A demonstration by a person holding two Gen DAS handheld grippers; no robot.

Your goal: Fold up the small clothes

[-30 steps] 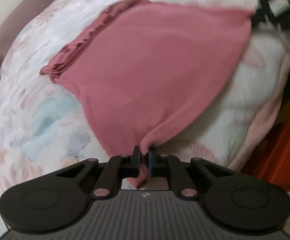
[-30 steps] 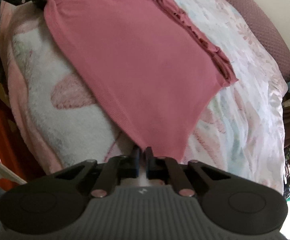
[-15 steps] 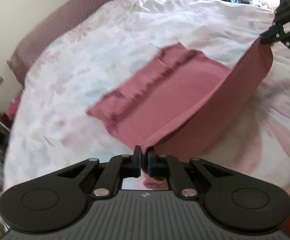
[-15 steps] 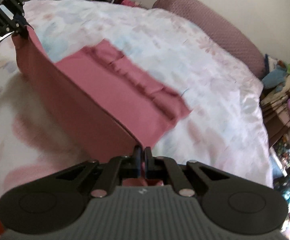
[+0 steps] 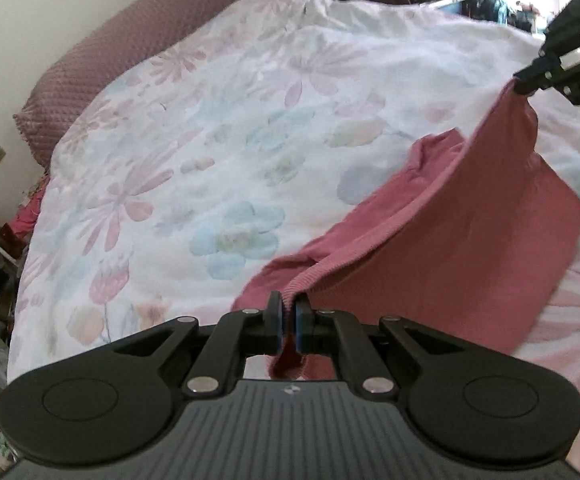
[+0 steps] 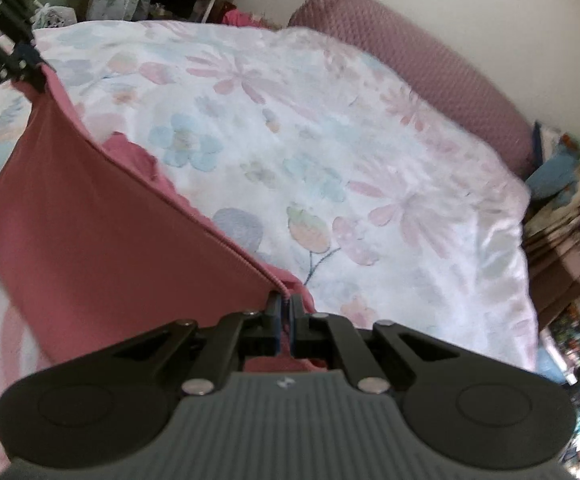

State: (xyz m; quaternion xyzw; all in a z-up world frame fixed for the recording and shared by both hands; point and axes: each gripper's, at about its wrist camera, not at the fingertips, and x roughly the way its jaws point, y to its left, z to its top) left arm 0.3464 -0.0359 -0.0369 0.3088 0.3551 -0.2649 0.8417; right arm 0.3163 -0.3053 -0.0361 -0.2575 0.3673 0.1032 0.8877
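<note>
Two grippers, left gripper (image 5: pixel 288 312) and right gripper (image 6: pixel 285 312), each clenched on pink garment (image 5: pixel 430 264) ribbed hem.

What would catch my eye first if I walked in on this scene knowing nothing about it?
Most striking is the pink garment, held up off the bed like a stretched sheet between the left gripper and the right gripper, jaws pinched on its ribbed edge. Beneath it spreads a floral quilt in pale pinks and blues, and a mauve dotted pillow lies along the wall.
</note>
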